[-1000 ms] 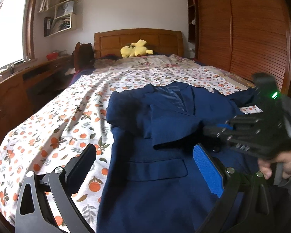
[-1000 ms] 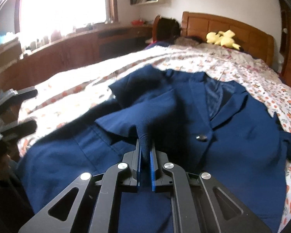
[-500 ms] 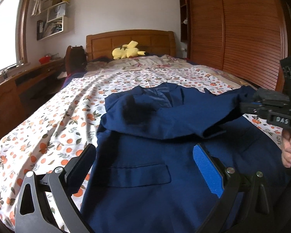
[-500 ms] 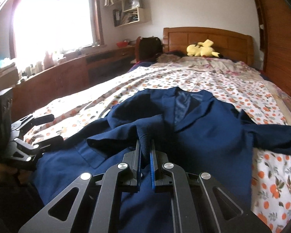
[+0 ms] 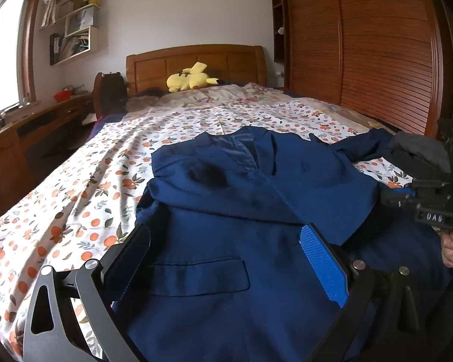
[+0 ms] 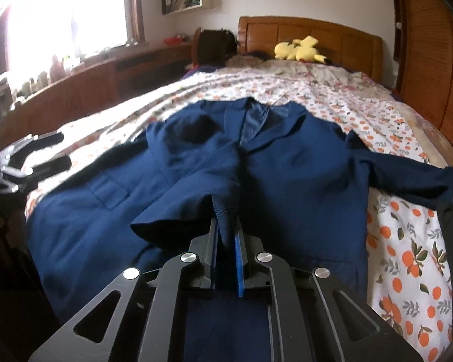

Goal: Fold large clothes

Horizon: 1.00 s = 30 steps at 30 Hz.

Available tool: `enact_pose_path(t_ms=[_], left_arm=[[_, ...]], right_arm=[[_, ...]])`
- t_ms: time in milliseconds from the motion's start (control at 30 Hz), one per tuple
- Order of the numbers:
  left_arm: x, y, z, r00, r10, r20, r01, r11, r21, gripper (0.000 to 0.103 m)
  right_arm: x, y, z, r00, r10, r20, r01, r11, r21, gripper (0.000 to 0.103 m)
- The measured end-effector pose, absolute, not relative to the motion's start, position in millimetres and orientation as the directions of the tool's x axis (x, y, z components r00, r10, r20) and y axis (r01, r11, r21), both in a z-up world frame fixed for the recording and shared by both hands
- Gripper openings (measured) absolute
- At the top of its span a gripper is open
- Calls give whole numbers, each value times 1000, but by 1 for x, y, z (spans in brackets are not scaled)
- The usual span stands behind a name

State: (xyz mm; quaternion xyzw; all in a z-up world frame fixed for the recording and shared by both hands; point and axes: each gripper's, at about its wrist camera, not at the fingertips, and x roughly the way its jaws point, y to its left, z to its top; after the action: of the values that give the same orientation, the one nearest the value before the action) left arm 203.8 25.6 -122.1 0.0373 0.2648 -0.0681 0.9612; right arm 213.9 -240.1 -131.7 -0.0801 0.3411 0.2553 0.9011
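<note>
Ahead of my tool stretches a bed under a white sheet printed with oranges, ending at a wooden headboard with a yellow plush before it. To my left a bright window lights a long wooden desk. Shelves hang on the white wall. To my right stands a slatted wardrobe.

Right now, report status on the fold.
Left tongs open, empty, over the jacket. Right tongs just easing apart, sleeve cuff between them, drawn across the jacket front. Nothing in the way.
</note>
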Motion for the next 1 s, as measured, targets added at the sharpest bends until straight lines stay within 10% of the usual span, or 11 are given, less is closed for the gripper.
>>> enact_pose_path(t_ms=[133, 767, 933, 1000], left_arm=[[205, 21, -123, 850, -112, -514, 157, 987, 45, 101], [200, 20, -123, 855, -125, -504, 173, 984, 49, 101], [197, 18, -122, 856, -127, -501, 175, 983, 51, 101], [196, 19, -122, 857, -127, -499, 175, 983, 50, 101]], right_arm=[[207, -240, -123, 676, 381, -631, -500, 866, -13, 32], [204, -171, -161, 536, 476, -697, -649, 760, 19, 53], [206, -158, -174, 528, 432, -731, -651, 758, -22, 53], [208, -159, -175, 538, 413, -735, -641, 767, -39, 20]])
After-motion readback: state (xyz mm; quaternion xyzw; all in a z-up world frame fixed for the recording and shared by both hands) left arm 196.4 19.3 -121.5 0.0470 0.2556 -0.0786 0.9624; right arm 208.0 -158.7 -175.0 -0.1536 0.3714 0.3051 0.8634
